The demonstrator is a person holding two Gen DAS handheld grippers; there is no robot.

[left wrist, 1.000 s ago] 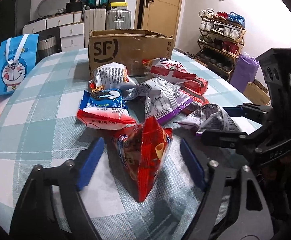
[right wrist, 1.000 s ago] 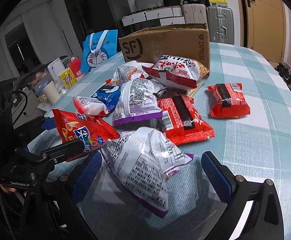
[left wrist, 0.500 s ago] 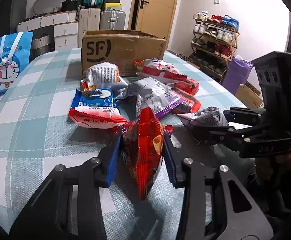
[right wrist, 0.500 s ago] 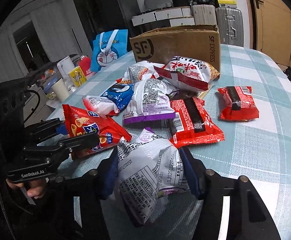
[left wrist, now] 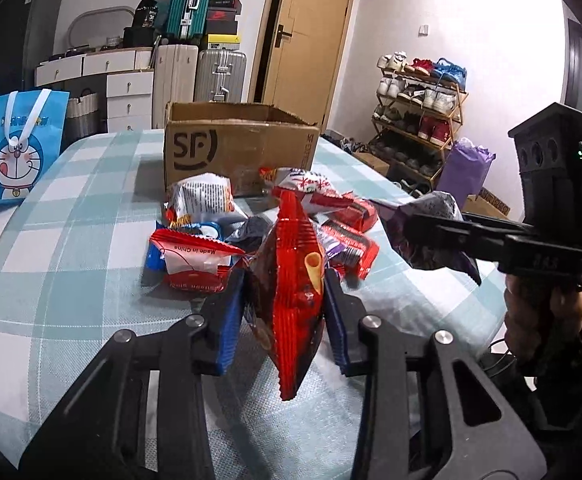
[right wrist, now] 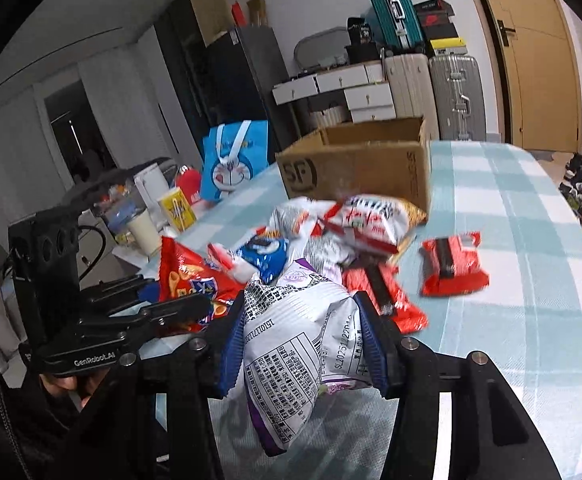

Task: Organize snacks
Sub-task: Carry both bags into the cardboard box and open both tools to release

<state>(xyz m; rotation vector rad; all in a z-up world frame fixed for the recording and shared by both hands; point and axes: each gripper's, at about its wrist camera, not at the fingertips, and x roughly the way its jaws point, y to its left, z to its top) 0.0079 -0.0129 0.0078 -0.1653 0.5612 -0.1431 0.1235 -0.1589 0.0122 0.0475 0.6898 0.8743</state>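
My left gripper (left wrist: 285, 280) is shut on a red snack bag (left wrist: 295, 320), which stands on edge and hangs just above the checked tablecloth (left wrist: 71, 220). The jaws of my right gripper (right wrist: 301, 312) are closing, and both pads press a white and purple snack bag (right wrist: 287, 352) that is lifted off the table. Each gripper shows in the other's view: the right gripper (left wrist: 431, 236) at the right, the left gripper (right wrist: 179, 304) at the left with the red bag (right wrist: 187, 276). Several more snack packs (left wrist: 199, 252) lie heaped before an open cardboard box (left wrist: 235, 148).
A lone red pack (right wrist: 455, 264) lies right of the heap. A blue cartoon bag (left wrist: 19, 152) stands at the table's far left. Cups and clutter (right wrist: 143, 228) crowd the left edge. Beyond the table are suitcases, drawers and a shoe rack (left wrist: 419, 108).
Both grippers went from wide open around their bags to closed on them, then rose, lifting the red bag and the white and purple bag off the table.
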